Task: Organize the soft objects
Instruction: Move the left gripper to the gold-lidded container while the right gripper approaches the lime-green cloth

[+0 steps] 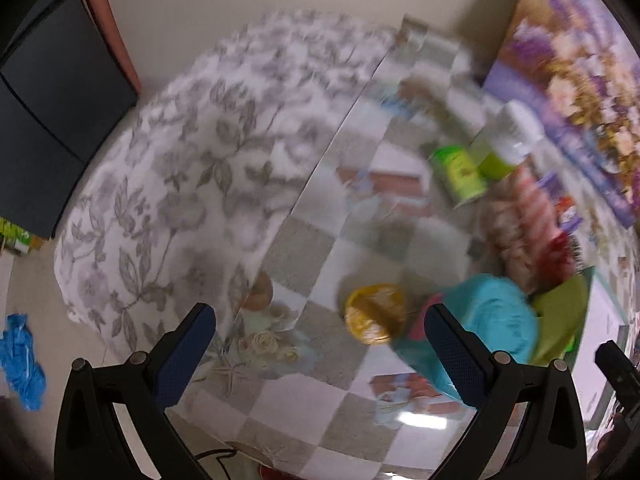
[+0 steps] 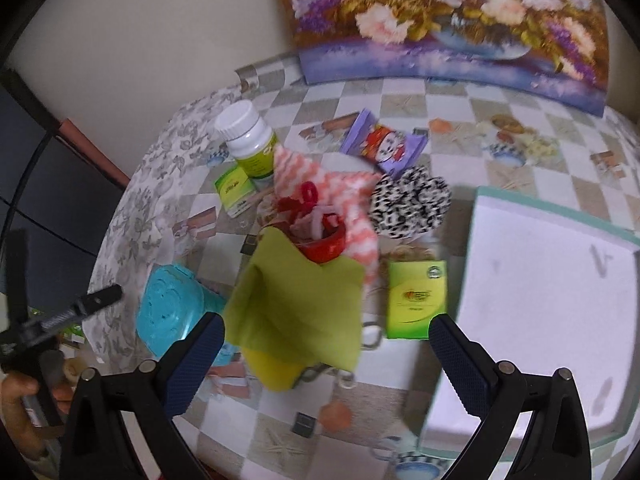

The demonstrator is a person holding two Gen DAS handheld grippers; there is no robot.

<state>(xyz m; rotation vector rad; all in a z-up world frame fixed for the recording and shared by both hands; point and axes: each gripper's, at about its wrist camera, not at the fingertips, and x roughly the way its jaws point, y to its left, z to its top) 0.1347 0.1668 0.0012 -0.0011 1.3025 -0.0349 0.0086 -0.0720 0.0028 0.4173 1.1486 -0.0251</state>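
Right wrist view: we hold the right gripper (image 2: 326, 354) wide open; the green cloth (image 2: 298, 308) lies directly ahead between its fingers.

The left gripper (image 1: 320, 344) hangs empty, its blue-padded fingers (image 1: 186, 354) spread wide above the checkered desk (image 1: 320, 408). Between them lies a round yellow lid (image 1: 374, 314), just beside a turquoise soft object (image 1: 500, 320) at lower right. A blurred green can (image 1: 460, 174) lies at upper right.
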